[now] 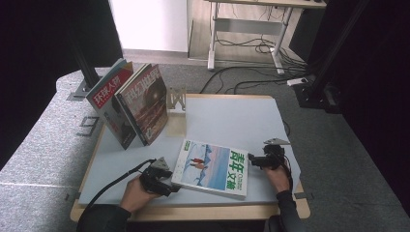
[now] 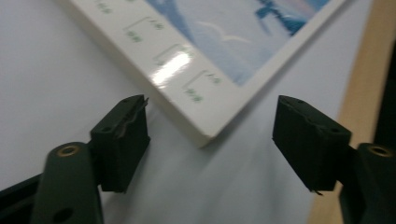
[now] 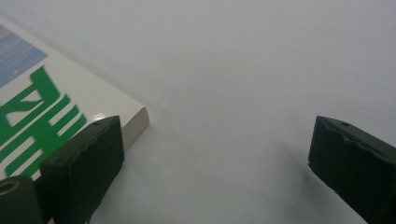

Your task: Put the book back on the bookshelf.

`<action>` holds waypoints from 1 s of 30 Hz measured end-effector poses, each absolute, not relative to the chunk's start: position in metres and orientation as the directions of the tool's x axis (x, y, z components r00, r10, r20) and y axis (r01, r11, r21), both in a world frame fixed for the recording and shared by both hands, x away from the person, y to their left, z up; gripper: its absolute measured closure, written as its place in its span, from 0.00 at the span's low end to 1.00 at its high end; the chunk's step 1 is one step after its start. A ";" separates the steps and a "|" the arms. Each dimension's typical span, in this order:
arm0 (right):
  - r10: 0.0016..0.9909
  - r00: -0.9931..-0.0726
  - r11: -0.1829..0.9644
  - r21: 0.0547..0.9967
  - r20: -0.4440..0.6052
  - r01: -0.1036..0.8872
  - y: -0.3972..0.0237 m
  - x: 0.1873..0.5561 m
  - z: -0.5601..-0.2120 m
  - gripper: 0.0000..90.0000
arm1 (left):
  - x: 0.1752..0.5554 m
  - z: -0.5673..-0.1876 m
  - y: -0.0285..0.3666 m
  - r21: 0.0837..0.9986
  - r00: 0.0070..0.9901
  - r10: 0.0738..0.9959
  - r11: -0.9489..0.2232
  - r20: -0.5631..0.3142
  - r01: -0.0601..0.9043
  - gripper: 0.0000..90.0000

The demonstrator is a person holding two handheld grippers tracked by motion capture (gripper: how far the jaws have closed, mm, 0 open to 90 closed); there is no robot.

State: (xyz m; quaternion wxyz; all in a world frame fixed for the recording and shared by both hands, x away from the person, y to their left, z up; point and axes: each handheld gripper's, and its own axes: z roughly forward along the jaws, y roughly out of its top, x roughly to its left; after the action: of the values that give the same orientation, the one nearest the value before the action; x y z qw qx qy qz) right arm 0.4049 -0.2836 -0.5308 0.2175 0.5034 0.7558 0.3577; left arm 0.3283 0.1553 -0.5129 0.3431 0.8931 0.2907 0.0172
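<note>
We see a pale-blue magazine (image 1: pixel 212 168) lying flat at the near edge of the white surface (image 1: pixel 232 121), our left tongs (image 1: pixel 170 182) spread open around its corner, our right tongs (image 1: pixel 251 160) open beside its far end, two magazines (image 1: pixel 133 101) standing behind.

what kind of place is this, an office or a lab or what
Probably a lab or recording room: a work table ringed by black curtains, loose cables on grey carpet, and a desk frame behind.

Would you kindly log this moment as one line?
left gripper: open, at corner of flat blue-and-white magazine | right gripper: open, beside its opposite corner | white table
</note>
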 end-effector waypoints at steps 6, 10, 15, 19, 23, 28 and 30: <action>0.901 -0.429 0.231 0.770 0.062 0.595 -0.281 0.392 -0.525 0.01 | 0.339 -0.508 0.163 0.647 0.822 0.548 -0.571 -0.159 0.505 0.18; 0.886 -0.458 0.245 0.770 0.068 0.589 -0.277 0.383 -0.524 0.00 | 0.353 -0.505 0.164 0.683 0.812 0.555 -0.523 -0.182 0.510 0.16; 0.860 -0.505 0.264 0.782 0.075 0.565 -0.270 0.370 -0.521 0.00 | 0.366 -0.503 0.157 0.687 0.809 0.566 -0.524 -0.160 0.503 0.16; 0.841 -0.536 0.285 0.782 0.073 0.554 -0.263 0.358 -0.521 0.00 | 0.374 -0.502 0.150 0.695 0.815 0.560 -0.527 -0.148 0.489 0.16; 0.823 -0.562 0.302 0.779 0.078 0.550 -0.256 0.347 -0.521 0.00 | 0.386 -0.505 0.140 0.700 0.819 0.556 -0.530 -0.140 0.479 0.16; 0.798 -0.598 0.332 0.773 0.076 0.541 -0.247 0.336 -0.522 0.00 | 0.395 -0.510 0.129 0.694 0.823 0.555 -0.545 -0.122 0.470 0.16; 0.788 -0.612 0.344 0.771 0.074 0.536 -0.243 0.332 -0.522 0.00 | 0.397 -0.511 0.127 0.700 0.821 0.557 -0.539 -0.121 0.469 0.16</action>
State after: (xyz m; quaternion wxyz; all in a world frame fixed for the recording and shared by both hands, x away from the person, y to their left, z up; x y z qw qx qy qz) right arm 0.3317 -0.2432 -0.5225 0.1579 0.4114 0.8045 0.3982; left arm 0.3965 0.1270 -0.5109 0.3803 0.8753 0.2931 0.0583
